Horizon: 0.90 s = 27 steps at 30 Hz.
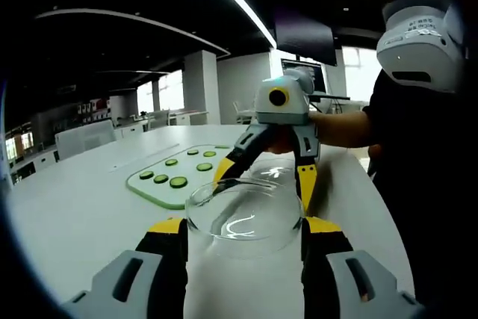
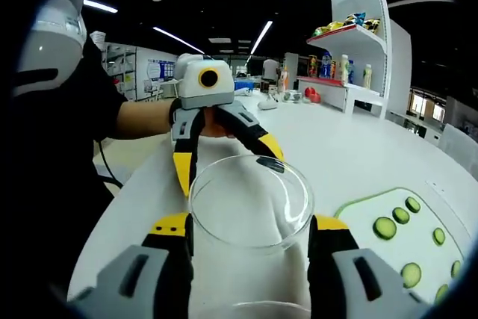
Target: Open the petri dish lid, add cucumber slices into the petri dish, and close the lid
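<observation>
Glass petri dish (image 1: 243,218) sits gripped between both claws, left claw (image 1: 243,233) and right claw (image 2: 250,233) each clamping it, cucumber slices (image 1: 178,181) not yet added.

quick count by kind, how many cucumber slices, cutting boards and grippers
cucumber slices: 7
cutting board: 1
grippers: 2, left gripper and right gripper
total: 10
</observation>
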Motion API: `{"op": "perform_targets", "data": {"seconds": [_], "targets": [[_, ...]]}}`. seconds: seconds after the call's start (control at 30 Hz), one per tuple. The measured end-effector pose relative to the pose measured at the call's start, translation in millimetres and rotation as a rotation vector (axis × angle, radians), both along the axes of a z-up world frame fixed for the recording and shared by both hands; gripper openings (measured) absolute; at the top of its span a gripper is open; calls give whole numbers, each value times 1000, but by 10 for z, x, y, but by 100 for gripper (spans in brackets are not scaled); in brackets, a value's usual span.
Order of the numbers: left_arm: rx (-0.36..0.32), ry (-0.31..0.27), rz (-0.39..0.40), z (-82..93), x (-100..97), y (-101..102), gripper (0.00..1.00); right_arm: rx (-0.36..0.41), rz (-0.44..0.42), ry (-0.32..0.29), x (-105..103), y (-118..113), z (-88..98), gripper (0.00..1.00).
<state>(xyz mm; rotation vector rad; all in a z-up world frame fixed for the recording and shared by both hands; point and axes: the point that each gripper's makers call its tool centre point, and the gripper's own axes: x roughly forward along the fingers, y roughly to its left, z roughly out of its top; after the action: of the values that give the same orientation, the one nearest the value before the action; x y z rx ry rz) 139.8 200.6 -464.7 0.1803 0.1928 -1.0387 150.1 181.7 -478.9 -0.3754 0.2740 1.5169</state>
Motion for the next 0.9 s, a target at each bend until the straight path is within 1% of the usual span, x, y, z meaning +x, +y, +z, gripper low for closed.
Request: {"op": "perform_targets", "data": {"seconds": [0.13, 0.33, 0.47, 0.8, 0.9], "targets": [[18, 8, -1, -70, 11, 8, 60, -32, -4, 2, 6, 8, -75, 59], [15, 27, 3, -129, 13, 19, 60, -61, -3, -7, 1, 21, -114, 59], [27, 39, 3, -192, 15, 22, 61, -98, -12, 7, 4, 35, -191, 59], [14, 61, 5, -207, 27, 32, 61, -99, -24, 38, 23, 21, -203, 59], [15, 66, 5, -216, 29, 30, 61, -99, -25, 38, 26, 21, -202, 59]]}}
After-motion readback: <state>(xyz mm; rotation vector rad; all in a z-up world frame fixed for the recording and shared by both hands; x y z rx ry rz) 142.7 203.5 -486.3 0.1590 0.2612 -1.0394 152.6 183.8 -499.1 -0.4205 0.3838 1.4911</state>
